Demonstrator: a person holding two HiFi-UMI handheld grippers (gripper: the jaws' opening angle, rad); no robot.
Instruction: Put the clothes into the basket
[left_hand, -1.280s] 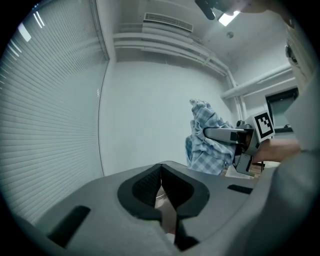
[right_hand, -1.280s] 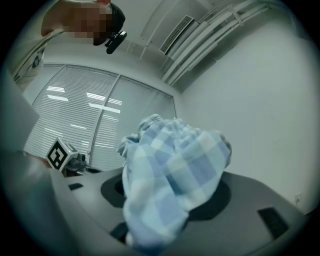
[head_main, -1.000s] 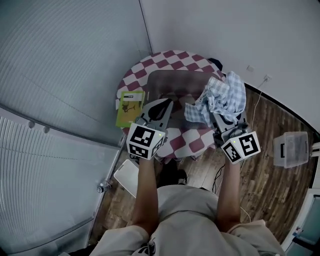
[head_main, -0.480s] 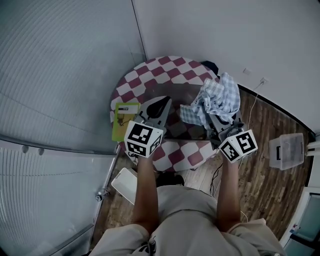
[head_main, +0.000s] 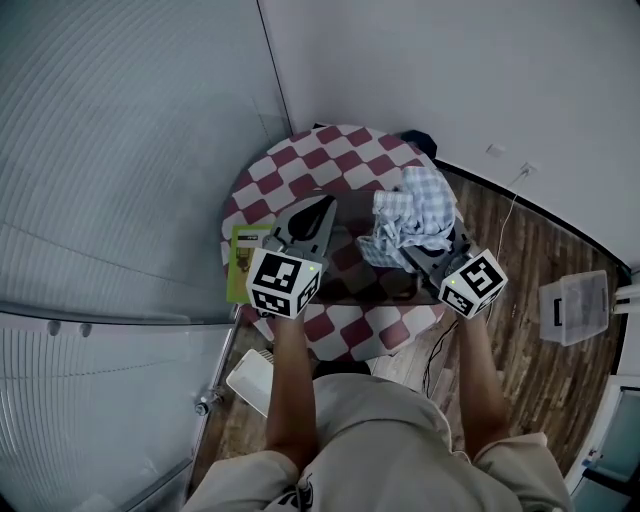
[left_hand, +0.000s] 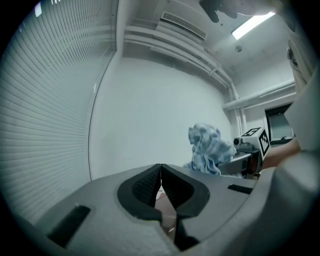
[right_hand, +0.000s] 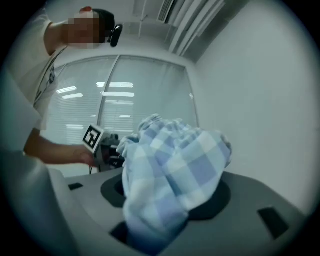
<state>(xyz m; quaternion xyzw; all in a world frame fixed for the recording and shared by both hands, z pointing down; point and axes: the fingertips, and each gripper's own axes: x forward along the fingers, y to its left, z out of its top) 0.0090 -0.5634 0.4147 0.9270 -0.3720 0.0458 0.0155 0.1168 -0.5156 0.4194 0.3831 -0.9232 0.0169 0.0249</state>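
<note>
A blue-and-white checked cloth (head_main: 408, 212) hangs bunched in my right gripper (head_main: 426, 250), whose jaws are shut on it above the right part of a dark see-through basket (head_main: 372, 284). The basket stands on a round table (head_main: 300, 160) with a red-and-white checked cover. The same cloth (right_hand: 172, 170) fills the right gripper view and hides the fingertips. My left gripper (head_main: 311, 214) is shut with nothing in it and hovers at the basket's left side. In the left gripper view its pads (left_hand: 150, 184) meet, with the cloth (left_hand: 209, 149) off to the right.
A green booklet (head_main: 242, 262) lies at the table's left edge. On the wooden floor stand a clear plastic box (head_main: 572, 308) at the right and a white flat thing (head_main: 254, 378) by the table's foot. White walls meet behind the table and window blinds run along the left.
My right gripper has carried the checked cloth left and inward, from the table's right edge to over the basket. The left gripper has stayed shut beside the basket.
</note>
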